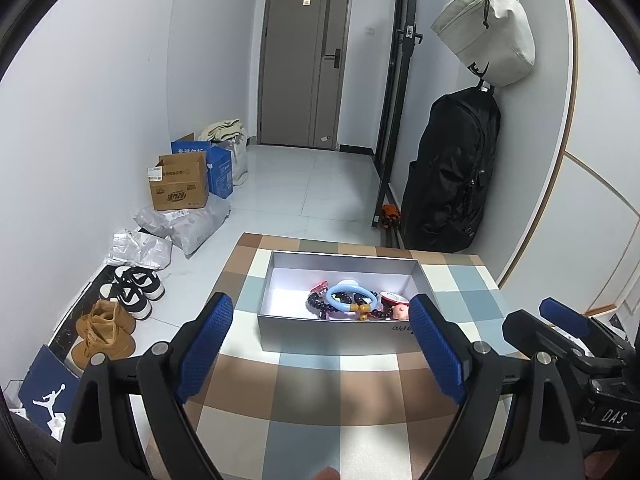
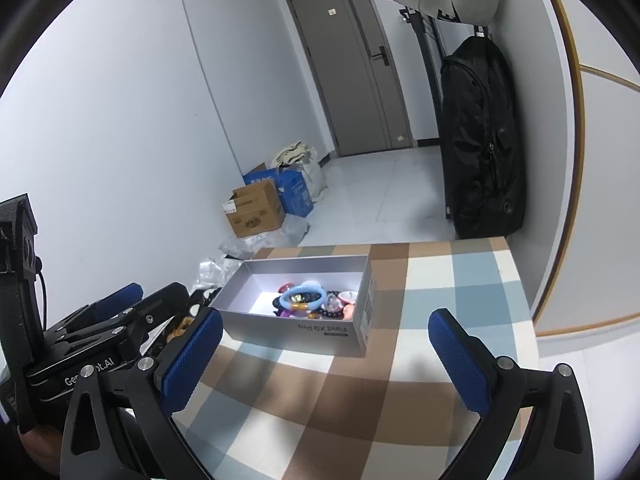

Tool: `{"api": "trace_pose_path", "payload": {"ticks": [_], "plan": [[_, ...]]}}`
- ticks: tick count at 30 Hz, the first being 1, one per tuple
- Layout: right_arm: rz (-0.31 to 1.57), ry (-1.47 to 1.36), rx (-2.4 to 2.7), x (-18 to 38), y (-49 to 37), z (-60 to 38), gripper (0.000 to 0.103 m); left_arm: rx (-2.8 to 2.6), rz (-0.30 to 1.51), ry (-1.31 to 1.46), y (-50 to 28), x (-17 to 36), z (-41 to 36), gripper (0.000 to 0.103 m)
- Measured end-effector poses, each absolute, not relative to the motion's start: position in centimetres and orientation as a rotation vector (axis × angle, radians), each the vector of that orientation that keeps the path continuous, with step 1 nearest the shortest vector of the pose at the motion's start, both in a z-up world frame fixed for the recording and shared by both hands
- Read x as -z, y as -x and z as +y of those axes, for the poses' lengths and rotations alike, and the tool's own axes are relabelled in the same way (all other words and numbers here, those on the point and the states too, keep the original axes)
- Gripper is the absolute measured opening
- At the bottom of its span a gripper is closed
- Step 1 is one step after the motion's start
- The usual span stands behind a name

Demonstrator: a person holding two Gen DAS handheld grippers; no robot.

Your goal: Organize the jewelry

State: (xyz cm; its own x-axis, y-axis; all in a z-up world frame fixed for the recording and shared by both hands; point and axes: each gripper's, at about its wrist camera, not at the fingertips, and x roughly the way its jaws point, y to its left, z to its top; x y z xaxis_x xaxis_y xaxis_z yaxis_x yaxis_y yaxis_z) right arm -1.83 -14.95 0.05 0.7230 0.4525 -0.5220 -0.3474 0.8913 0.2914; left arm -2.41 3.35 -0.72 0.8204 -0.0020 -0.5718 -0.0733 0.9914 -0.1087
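Jewelry (image 1: 352, 302) lay heaped at the right end of a grey open box (image 1: 340, 330) on the checked tabletop (image 1: 304, 384), the far left of the box bare. A pale blue ring (image 1: 351, 297) sat on top of dark beaded strands (image 1: 320, 306); both looked light, hard and apt to tangle or slip, so the ring's rim seemed the best hold. The left gripper (image 1: 320, 344) and right gripper (image 2: 324, 360) hung near, both spread wide and empty.
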Motion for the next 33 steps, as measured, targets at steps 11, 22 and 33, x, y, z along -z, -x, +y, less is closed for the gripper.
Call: {"api": "trace_pose_path", "payload": {"ticks": [11,22,33], "plan": [[0.625,-0.166,-0.452,0.05,1.68,-14.78,0.103,-0.026,0.647,0.145,2.07,1.28,3.25,0.086],[0.623,-0.163,-0.45,0.04,1.77,-14.79,0.103,-0.044,0.64,0.143,2.27,1.04,3.4,0.087],[0.629,-0.151,-0.454,0.13,1.85,-14.6,0.103,-0.036,0.639,0.156,2.12,0.98,3.66,0.086]]}}
